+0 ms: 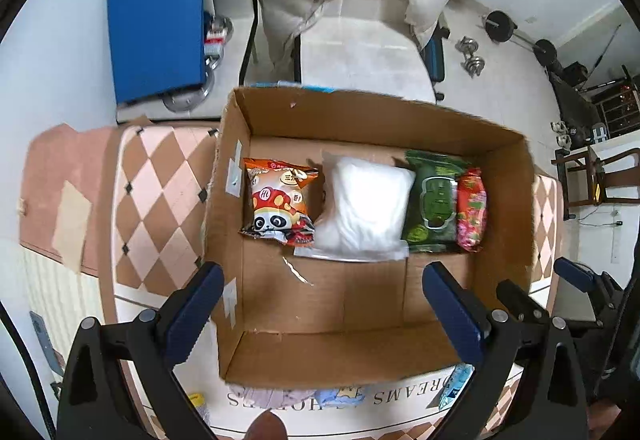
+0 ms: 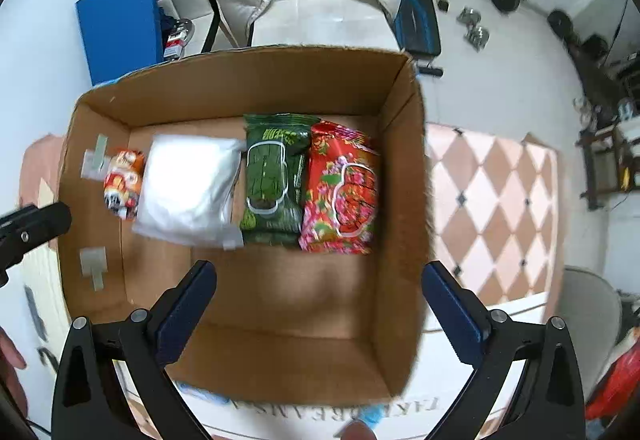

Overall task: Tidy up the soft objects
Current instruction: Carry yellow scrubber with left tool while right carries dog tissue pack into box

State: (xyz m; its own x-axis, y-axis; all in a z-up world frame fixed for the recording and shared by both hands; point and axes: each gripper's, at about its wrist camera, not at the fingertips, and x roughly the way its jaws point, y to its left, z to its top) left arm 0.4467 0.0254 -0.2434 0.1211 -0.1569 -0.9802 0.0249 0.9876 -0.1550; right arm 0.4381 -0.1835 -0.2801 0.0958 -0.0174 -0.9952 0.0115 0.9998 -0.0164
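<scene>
- Four soft packs in a row along the far half of the cardboard box (image 1: 280,112), near floor bare: panda snack bag (image 1: 280,196) at the left, white padded pouch (image 1: 366,206) next, green wipes pack (image 1: 434,202), then red floral pack (image 1: 472,208) against the right wall.
- Box resting on a tabletop (image 1: 160,192) covered in a checked cloth; more soft items peeking out at the near edge, too hidden to name.
- Left claw (image 1: 322,312) spread wide and empty, poised over the near floor of the box.
- Right claw (image 2: 318,310) likewise wide open, gripping nothing, hanging over the box's near half.
- Panda snack bag: probably air-puffed and very light, slick film, contents likely brittle; best pinched gently at a crimped end seam.
- White padded pouch: looks squashy and light, slippery plastic skin; safest taken across the middle with a deep bite.
- Green wipes pack: likely the densest, moist and floppy; best gripped across the short width, clear of the lid flap.
- Red floral pack (image 2: 340,188): similar build, same hold advised.
</scene>
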